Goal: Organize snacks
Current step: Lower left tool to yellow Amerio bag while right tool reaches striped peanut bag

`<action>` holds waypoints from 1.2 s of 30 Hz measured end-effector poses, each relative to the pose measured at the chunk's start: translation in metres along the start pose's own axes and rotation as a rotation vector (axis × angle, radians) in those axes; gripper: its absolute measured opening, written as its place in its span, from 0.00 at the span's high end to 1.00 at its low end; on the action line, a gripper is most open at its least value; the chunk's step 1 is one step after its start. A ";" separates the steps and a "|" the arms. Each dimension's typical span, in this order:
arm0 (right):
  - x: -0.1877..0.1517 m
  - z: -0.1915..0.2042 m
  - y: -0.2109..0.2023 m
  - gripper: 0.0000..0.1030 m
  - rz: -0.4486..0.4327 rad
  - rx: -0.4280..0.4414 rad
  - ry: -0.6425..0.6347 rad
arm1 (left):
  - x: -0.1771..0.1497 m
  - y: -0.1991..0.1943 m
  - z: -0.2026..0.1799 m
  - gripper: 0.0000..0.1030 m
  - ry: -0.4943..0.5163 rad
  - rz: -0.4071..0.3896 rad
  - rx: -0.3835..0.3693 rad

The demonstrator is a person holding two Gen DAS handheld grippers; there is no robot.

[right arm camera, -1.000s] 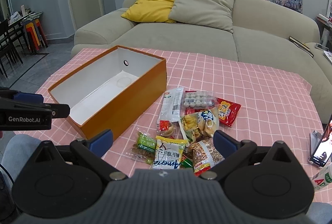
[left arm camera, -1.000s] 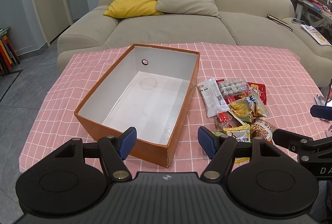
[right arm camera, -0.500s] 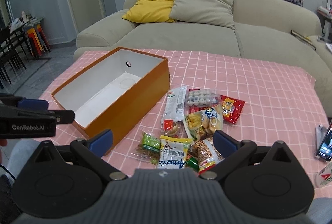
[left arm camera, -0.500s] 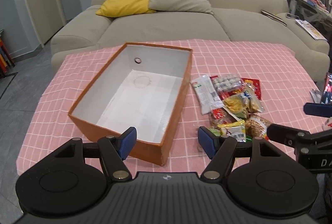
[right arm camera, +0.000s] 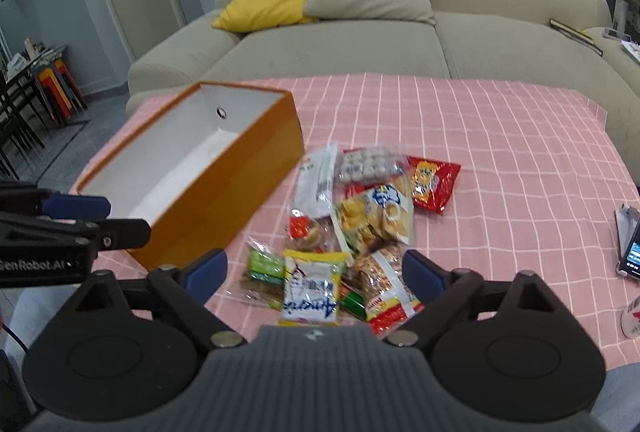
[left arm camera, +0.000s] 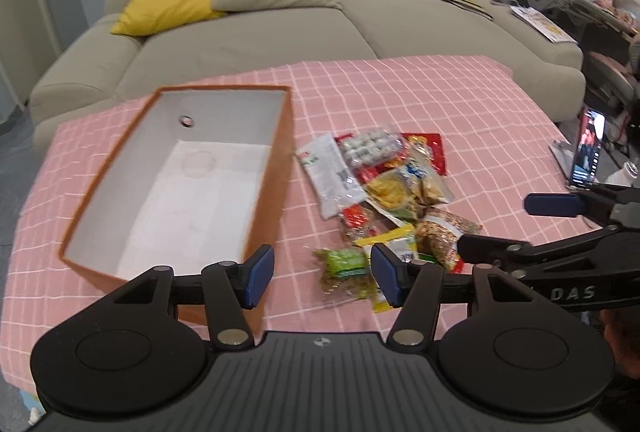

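1. Left gripper (left arm camera: pixel 322 278) is hanging spread over the green packet (left arm camera: pixel 344 264), jaws just closing, pinching nothing.
2. Right gripper (right arm camera: pixel 314 272) is spread above the yellow packet (right arm camera: pixel 312 288), jaws also narrowing, empty.
3. Snack pile (right arm camera: pixel 372 208) is lying at 3 o'clock of the empty box (right arm camera: pixel 224 184), likely kept close for short transfers.
4. Only the left view is showing the box floor; only the right view is showing the red bag (right arm camera: pixel 434 182) whole.

A pink checked cloth (right arm camera: pixel 500 136) covers the surface. On it sit an open orange box (right arm camera: pixel 224 184) and, just beside it, a heap of snack packets (right arm camera: pixel 360 216). A phone (right arm camera: pixel 632 248) rests near the right edge.
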State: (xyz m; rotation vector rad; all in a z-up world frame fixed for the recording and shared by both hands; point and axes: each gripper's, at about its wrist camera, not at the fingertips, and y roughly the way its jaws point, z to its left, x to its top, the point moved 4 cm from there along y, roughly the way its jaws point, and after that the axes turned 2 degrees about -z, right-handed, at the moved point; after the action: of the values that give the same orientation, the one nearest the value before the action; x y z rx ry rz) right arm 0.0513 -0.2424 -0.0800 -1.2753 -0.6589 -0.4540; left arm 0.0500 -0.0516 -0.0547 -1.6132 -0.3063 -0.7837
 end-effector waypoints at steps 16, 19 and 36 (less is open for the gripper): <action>-0.021 -0.033 0.061 0.36 0.116 -0.045 -0.233 | -0.001 0.073 -0.035 0.34 -0.082 0.164 -0.161; -0.022 -0.036 0.077 0.36 0.142 -0.021 -0.312 | -0.004 0.091 -0.038 0.32 -0.120 0.203 -0.158; -0.029 -0.062 0.118 0.36 0.216 0.099 -0.337 | -0.014 0.154 -0.054 0.23 -0.217 0.350 -0.043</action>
State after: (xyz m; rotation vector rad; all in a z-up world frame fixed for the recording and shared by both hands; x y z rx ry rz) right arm 0.1188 -0.2753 -0.1945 -1.3237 -0.8035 -0.0265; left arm 0.1162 -0.1326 -0.1812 -1.7344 -0.1542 -0.3520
